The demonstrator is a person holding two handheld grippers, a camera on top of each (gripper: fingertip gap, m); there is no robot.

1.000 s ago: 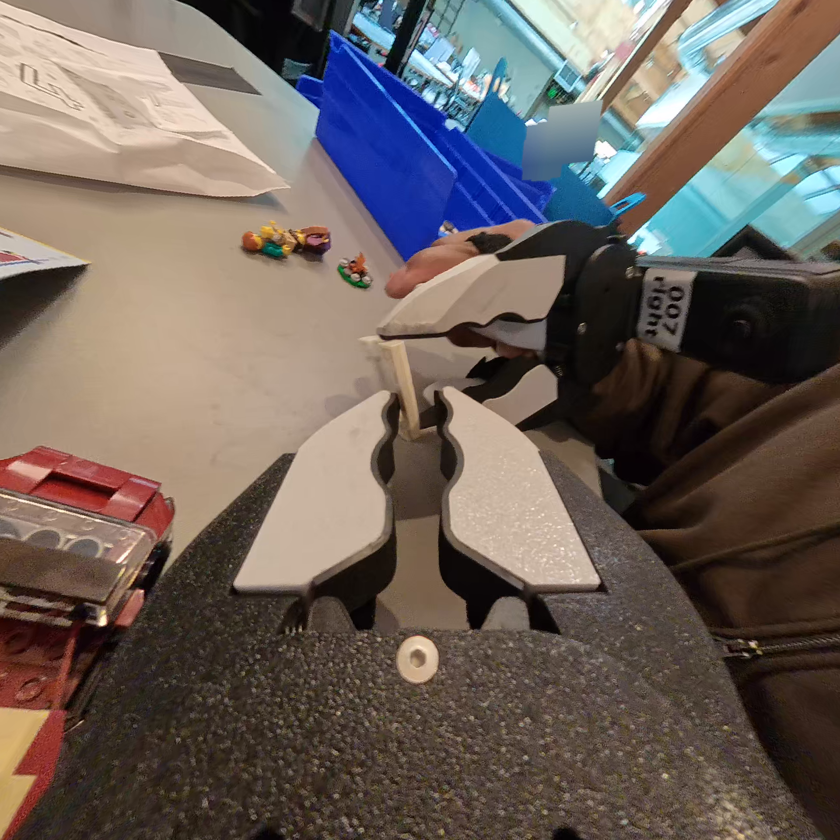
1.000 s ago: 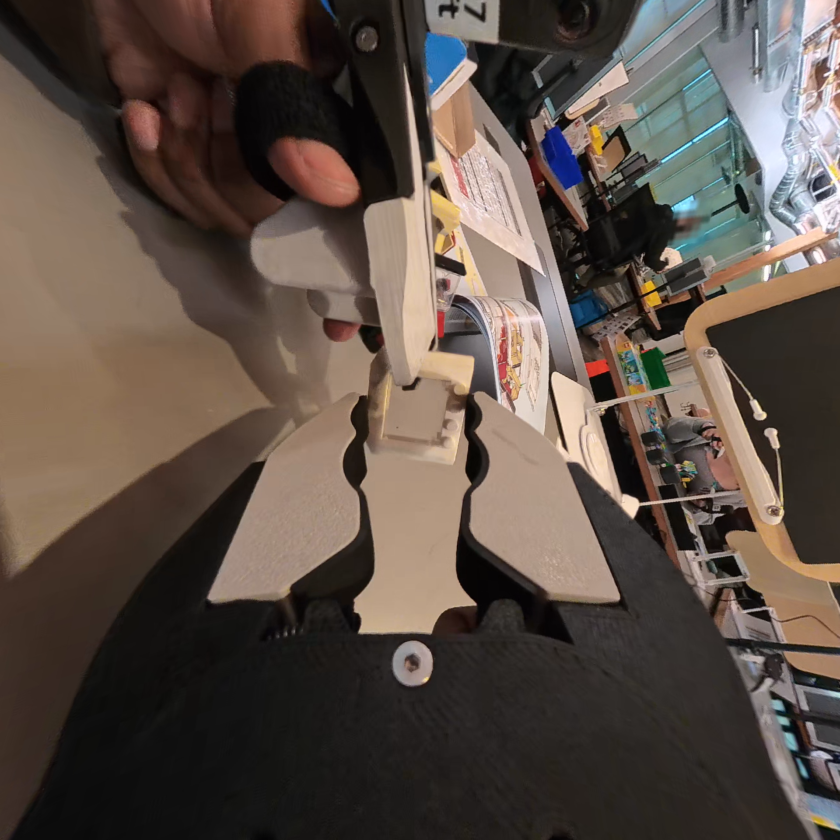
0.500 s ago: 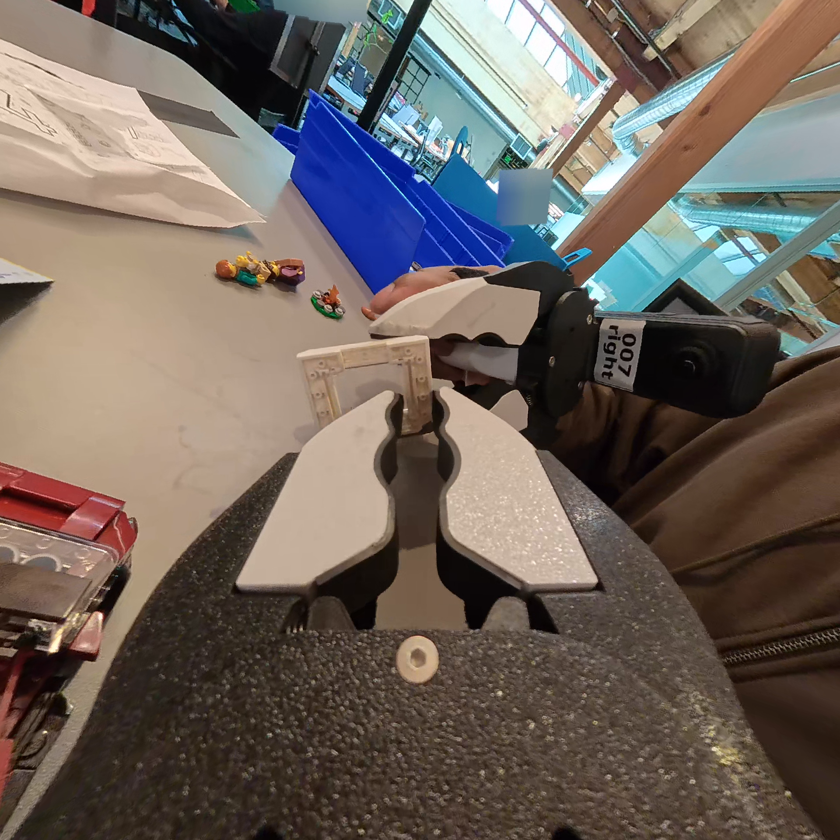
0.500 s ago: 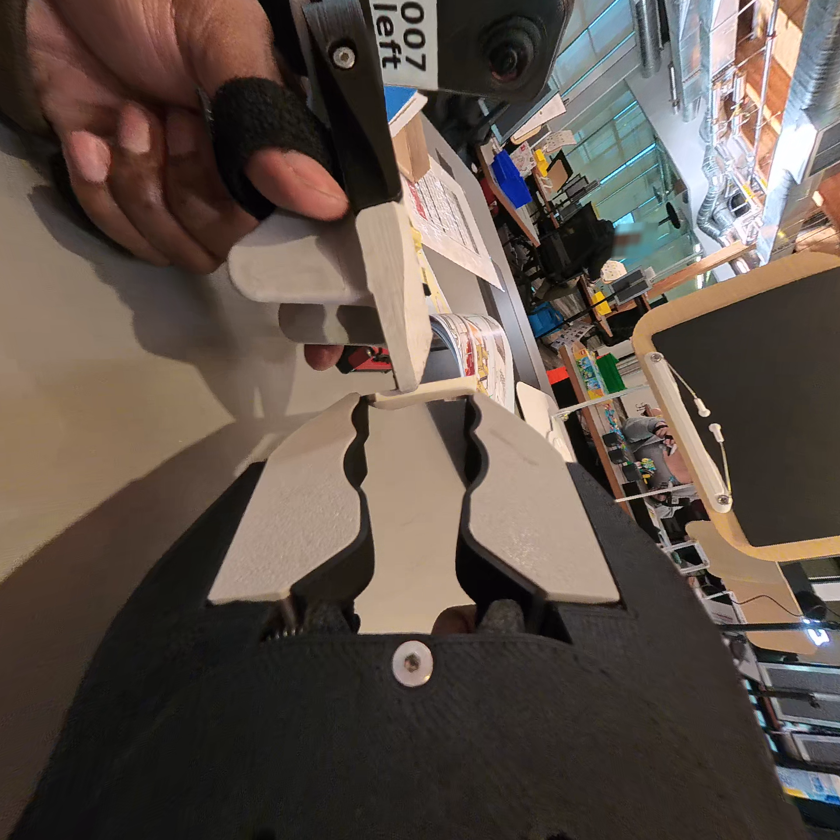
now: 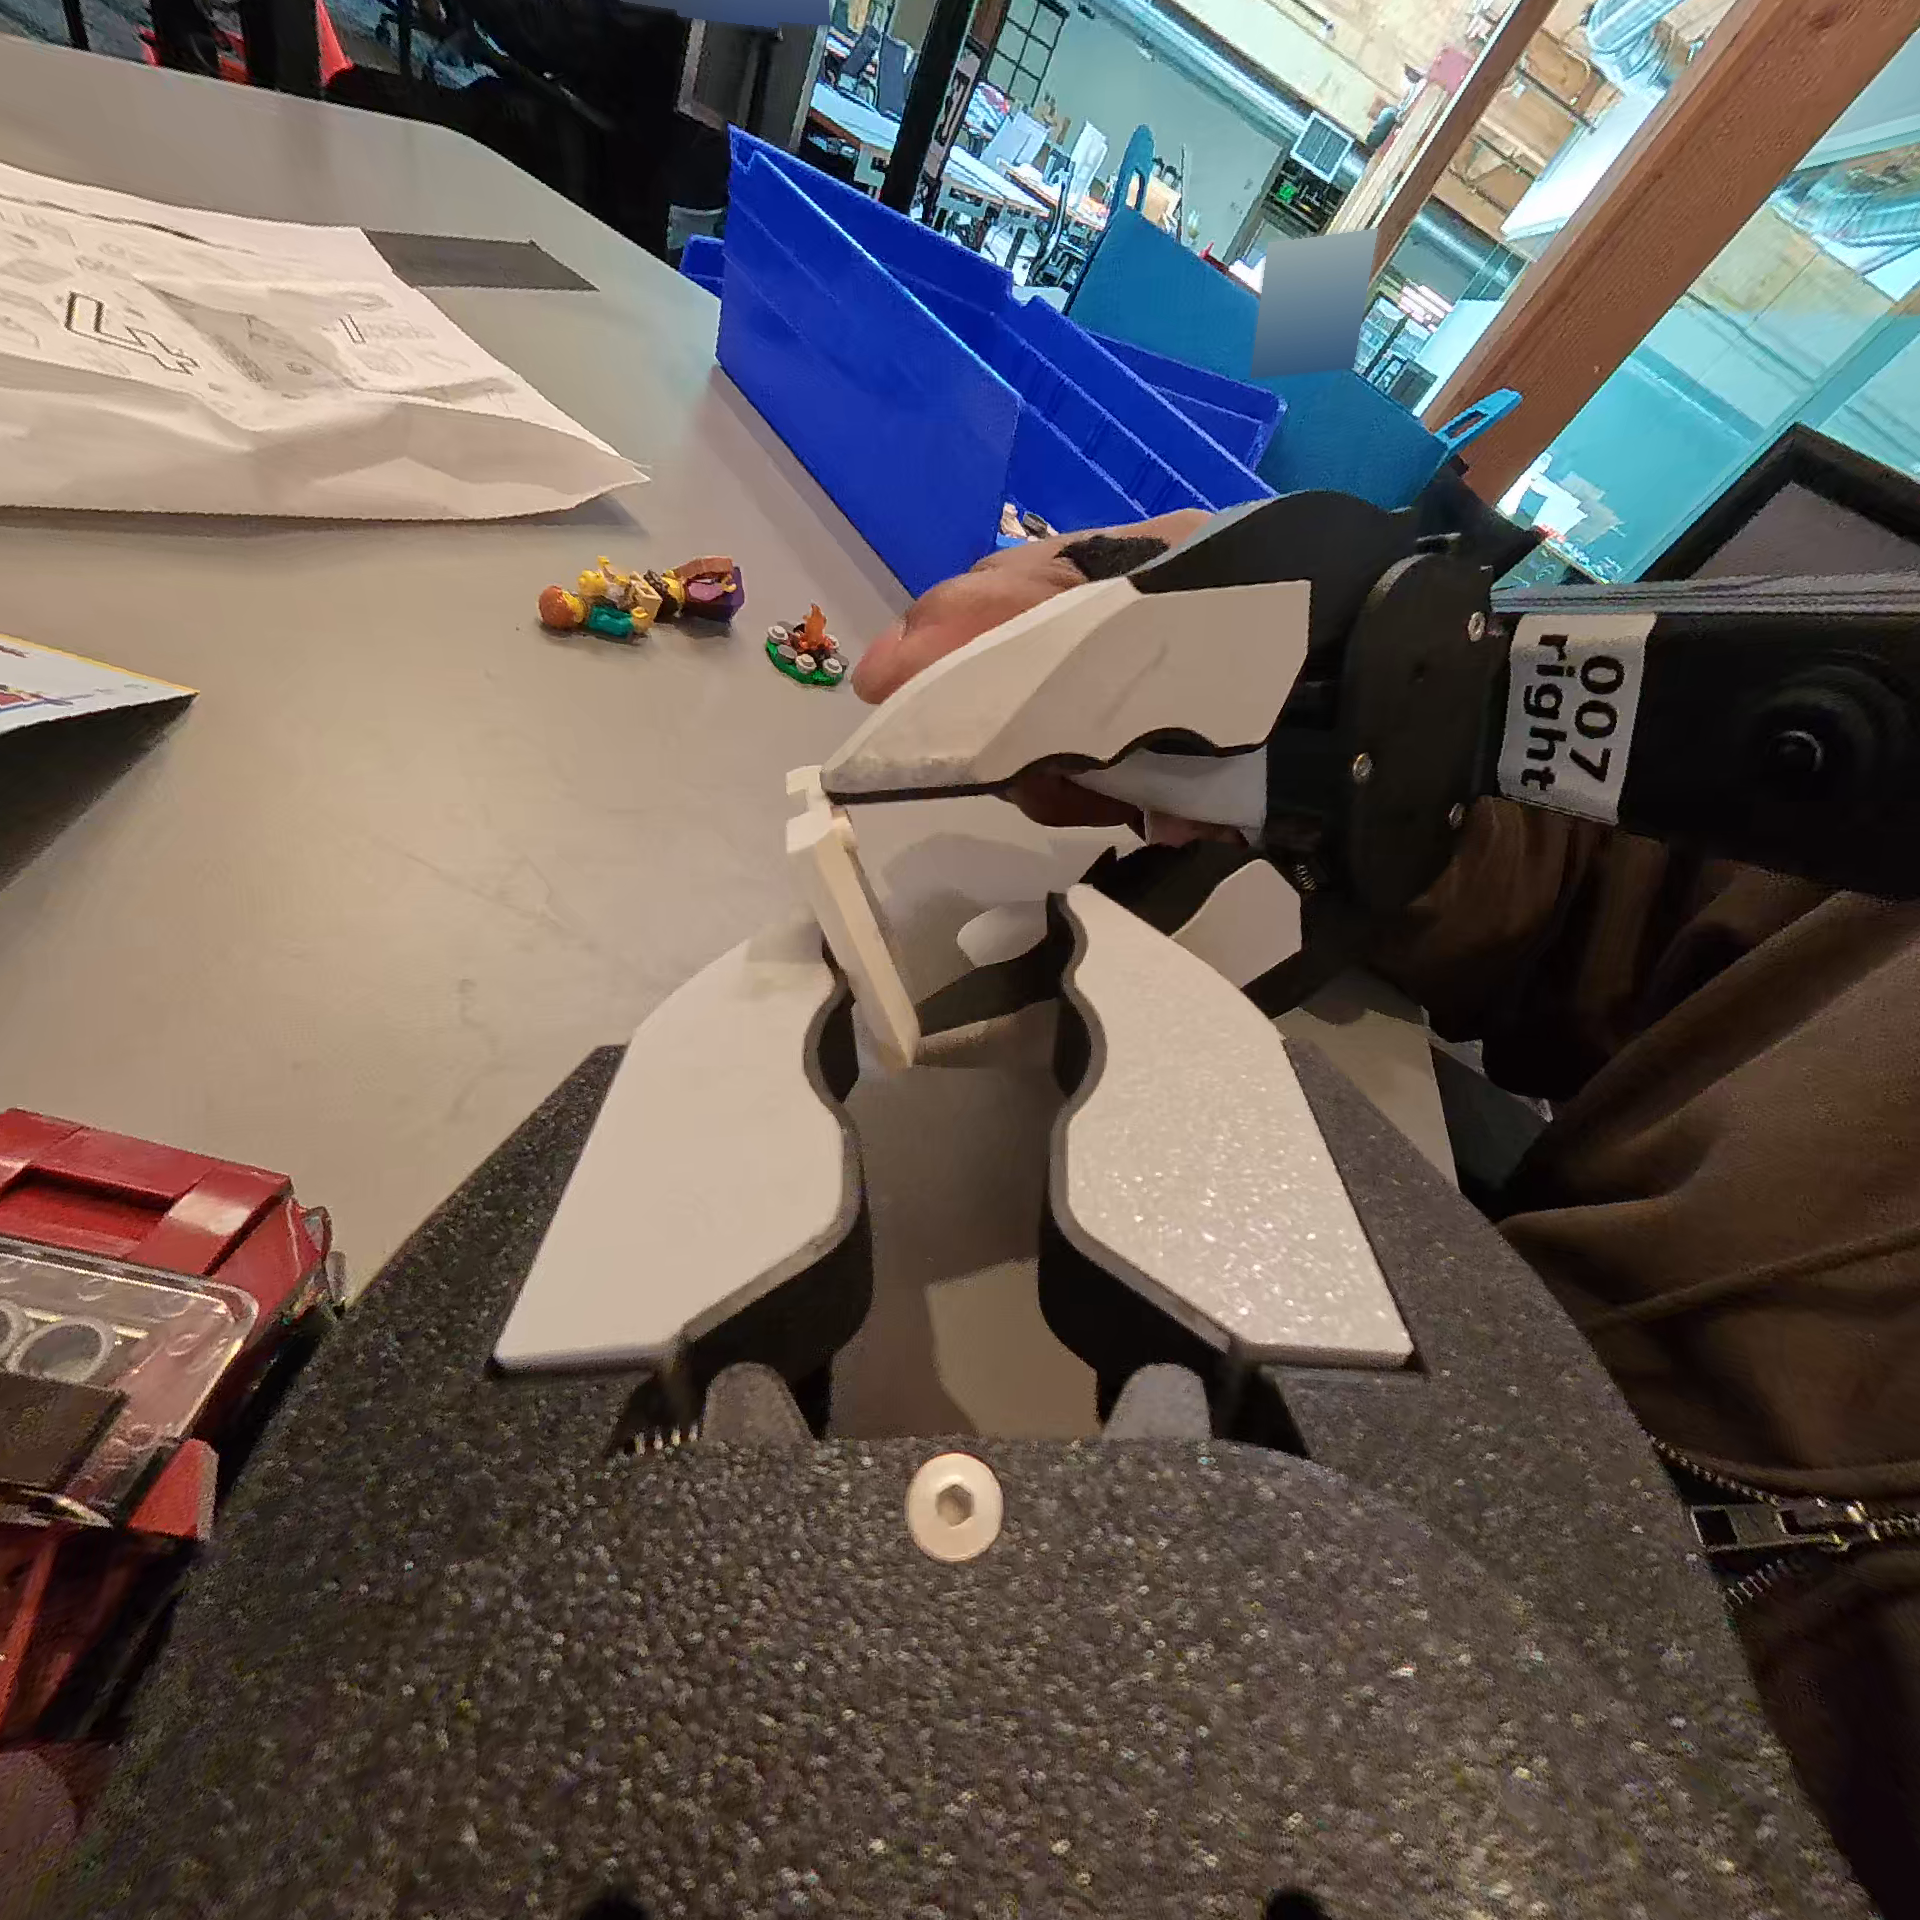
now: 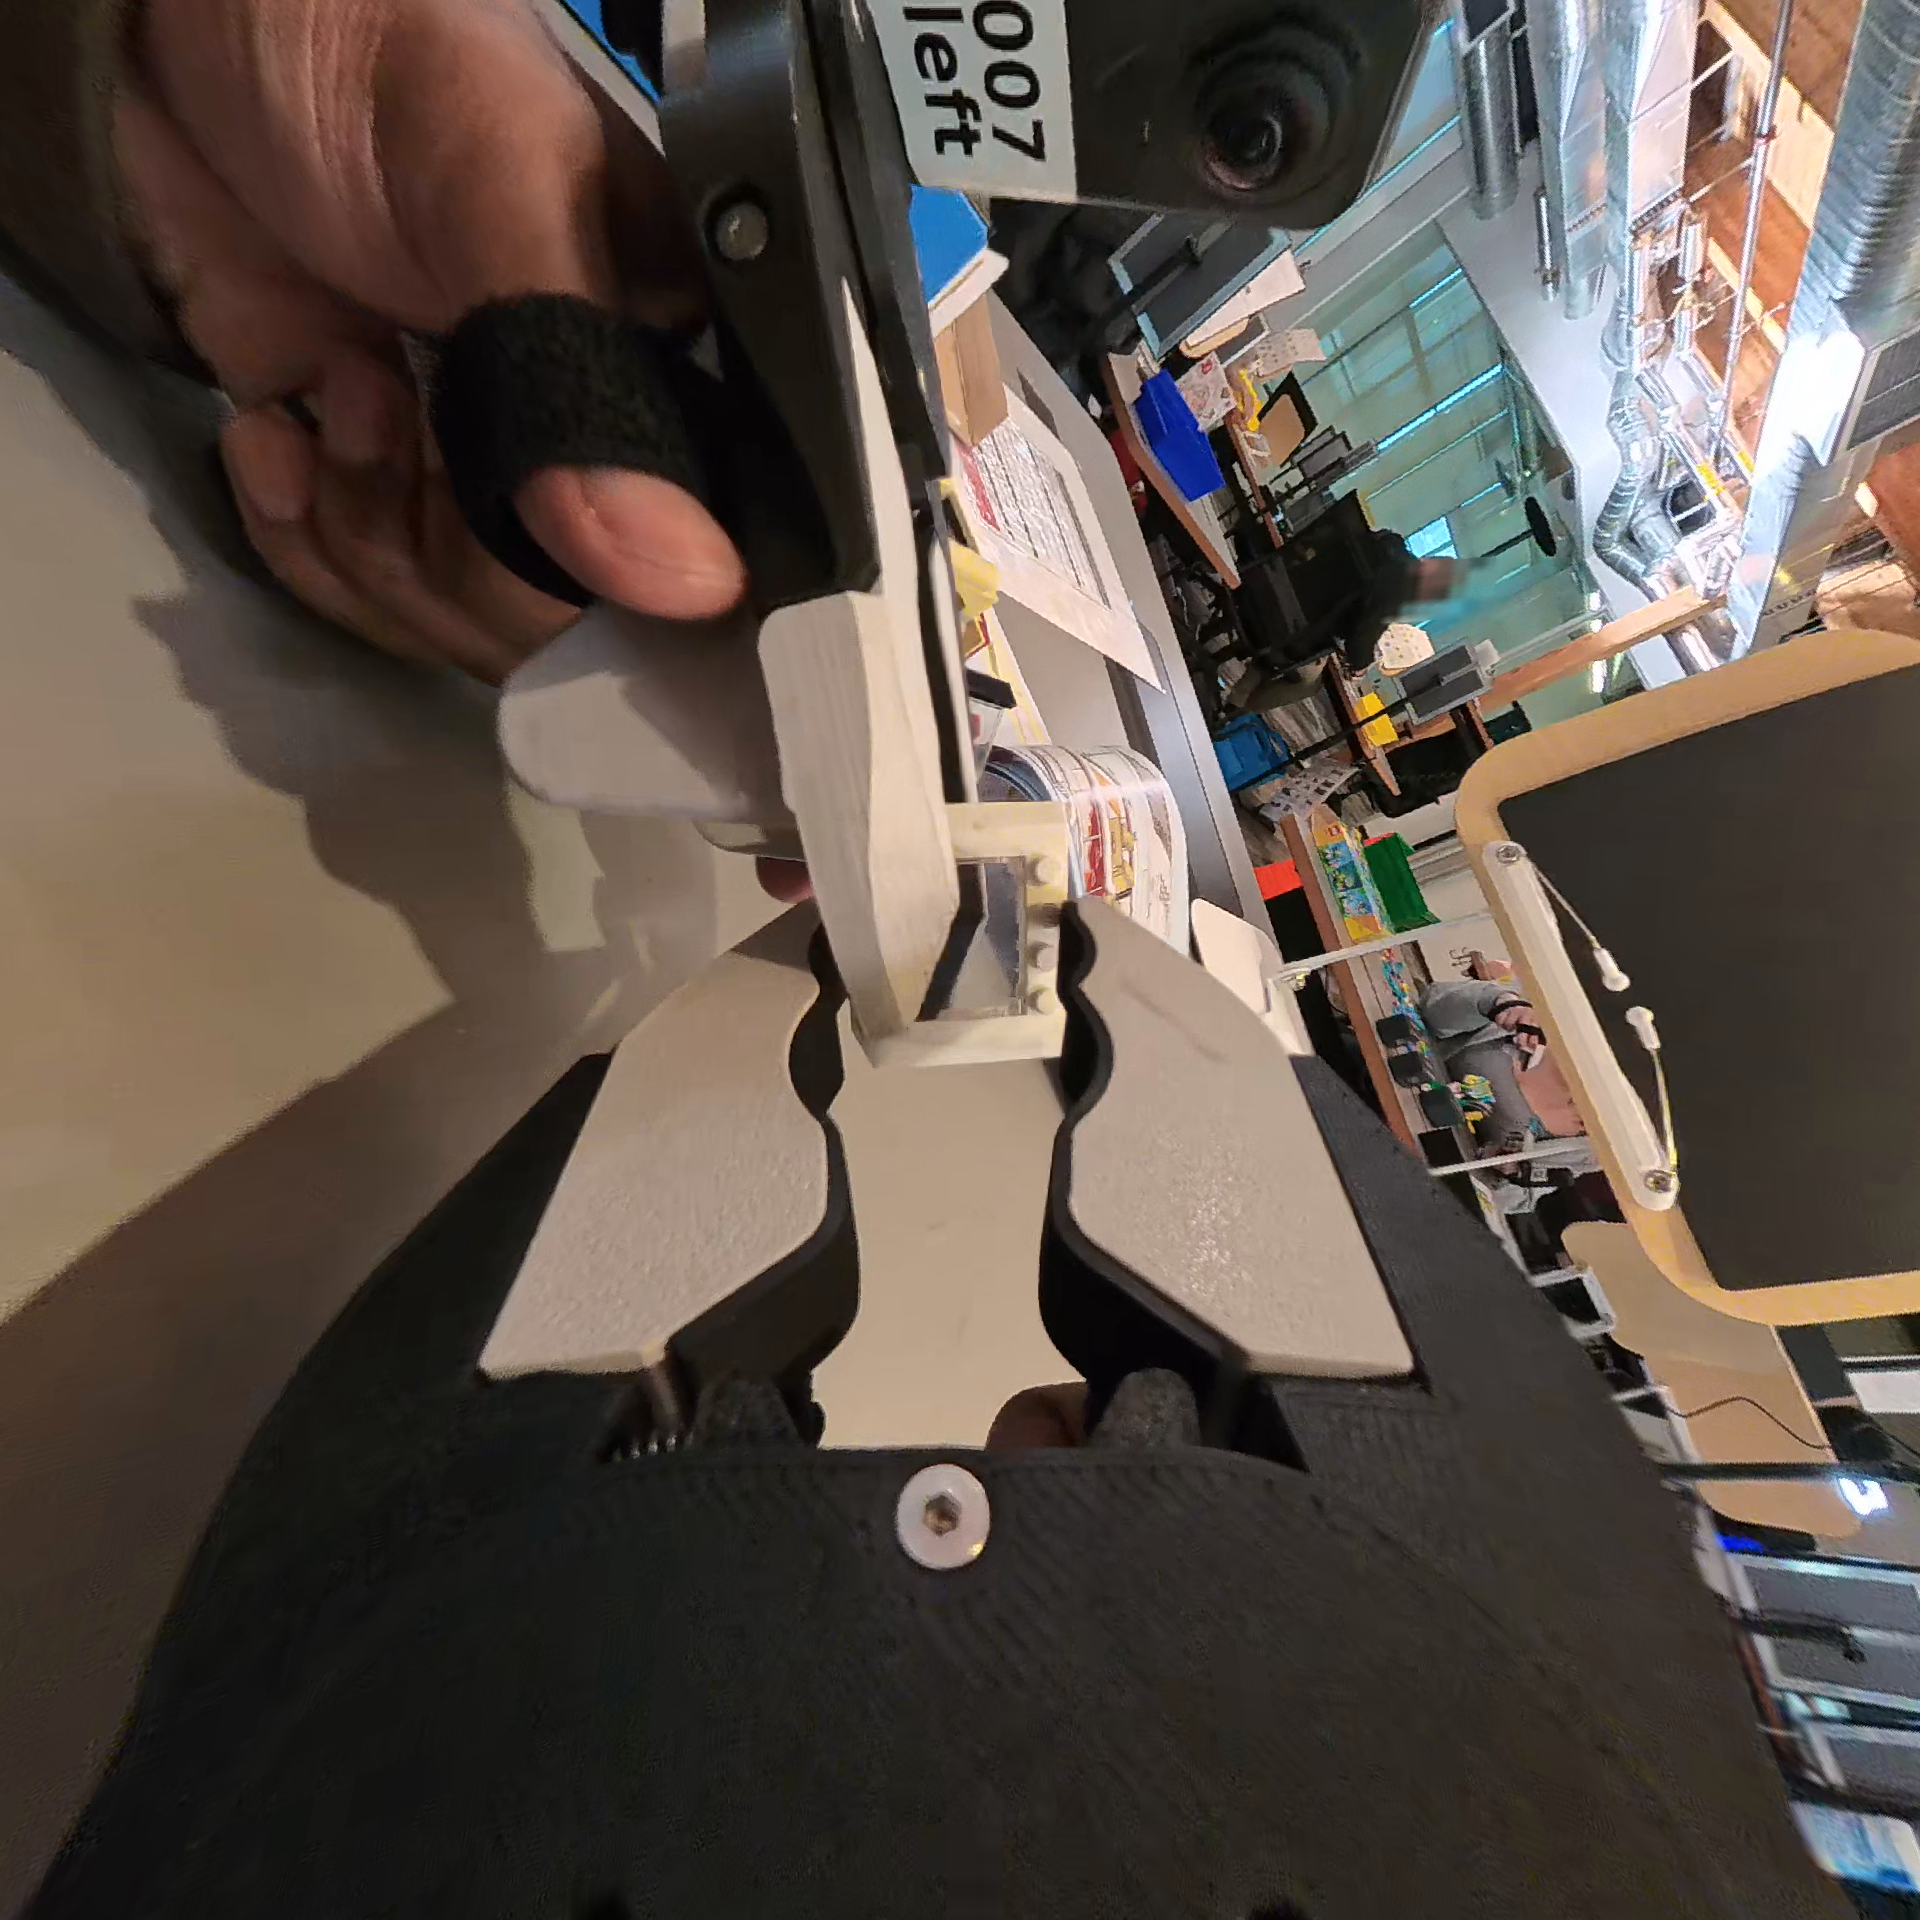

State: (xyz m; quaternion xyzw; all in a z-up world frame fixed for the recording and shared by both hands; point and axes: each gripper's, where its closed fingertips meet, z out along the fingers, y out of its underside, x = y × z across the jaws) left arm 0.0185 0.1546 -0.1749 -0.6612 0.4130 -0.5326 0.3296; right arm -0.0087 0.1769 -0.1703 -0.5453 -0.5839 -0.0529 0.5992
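Left tool now parted, grip let go; white window frame clamped in right tool alone above desk.

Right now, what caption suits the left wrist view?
Open left gripper beside a cream square brick frame held by the right gripper above a grey table.

The left wrist view sits low over the grey table, looking along its own fingers toward the far edge and the blue plastic bins. The right wrist view is rolled sideways, close in, looking across the table. Both share the cream brick window frame and each other's gripper.
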